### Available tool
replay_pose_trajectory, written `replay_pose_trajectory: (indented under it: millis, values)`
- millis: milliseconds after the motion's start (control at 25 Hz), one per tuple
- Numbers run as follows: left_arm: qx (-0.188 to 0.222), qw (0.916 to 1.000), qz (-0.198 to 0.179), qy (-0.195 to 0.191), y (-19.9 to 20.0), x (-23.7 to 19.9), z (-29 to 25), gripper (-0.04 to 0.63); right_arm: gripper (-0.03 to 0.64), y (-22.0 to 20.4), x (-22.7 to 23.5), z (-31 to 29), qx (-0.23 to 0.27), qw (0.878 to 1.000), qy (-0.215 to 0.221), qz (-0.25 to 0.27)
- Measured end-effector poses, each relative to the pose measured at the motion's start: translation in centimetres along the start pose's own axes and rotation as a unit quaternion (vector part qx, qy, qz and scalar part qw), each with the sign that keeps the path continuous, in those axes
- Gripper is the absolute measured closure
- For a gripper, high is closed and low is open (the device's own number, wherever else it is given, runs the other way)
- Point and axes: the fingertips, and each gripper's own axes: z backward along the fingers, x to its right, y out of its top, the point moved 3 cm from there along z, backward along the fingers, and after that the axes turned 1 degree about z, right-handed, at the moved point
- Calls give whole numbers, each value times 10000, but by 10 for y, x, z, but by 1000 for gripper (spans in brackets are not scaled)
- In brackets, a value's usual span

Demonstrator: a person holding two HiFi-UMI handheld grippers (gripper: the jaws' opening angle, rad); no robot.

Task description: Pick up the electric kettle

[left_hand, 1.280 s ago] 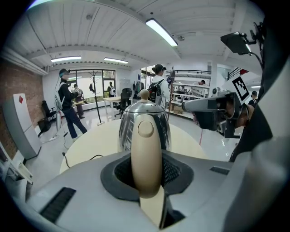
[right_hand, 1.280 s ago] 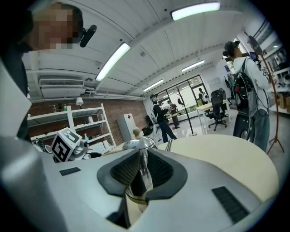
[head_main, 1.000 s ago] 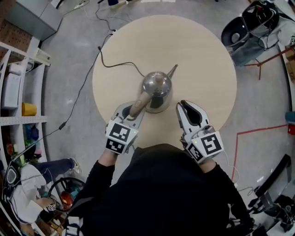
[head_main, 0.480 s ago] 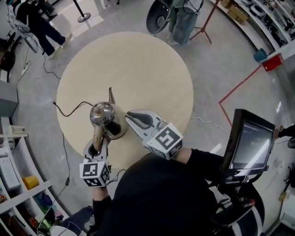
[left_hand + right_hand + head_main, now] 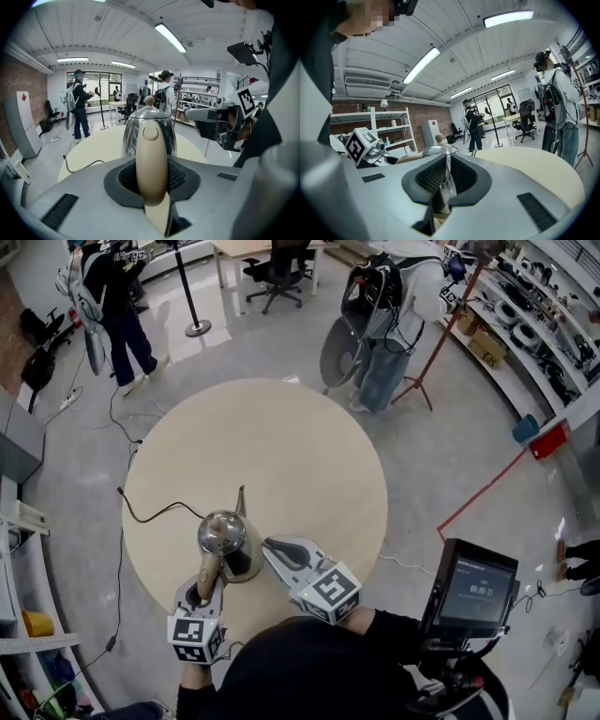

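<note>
Your left gripper (image 5: 204,592) is clamped on the beige handle (image 5: 151,164) of the electric kettle (image 5: 225,538), which sits by the round table's (image 5: 281,456) near edge. Your right gripper (image 5: 274,546), jaws together and empty, lies just beside the kettle. The monitor's (image 5: 473,592) digits are too small to read.

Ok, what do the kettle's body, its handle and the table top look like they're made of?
Kettle body: polished metal, likely stainless steel; it mirrors the room. Handle: smooth beige with a soft sheen, probably plastic; no mirror reflections. Table top: pale matte wood-look surface, perhaps laminate; even light-tan colour.
</note>
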Motion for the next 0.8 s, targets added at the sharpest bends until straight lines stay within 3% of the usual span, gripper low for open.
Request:
replay_pose_trajectory:
  millis: [800]
  values:
    - [136, 9996, 168, 183, -2, -3, 0, 509, 579, -19, 9, 2, -246, 9995, 10, -221]
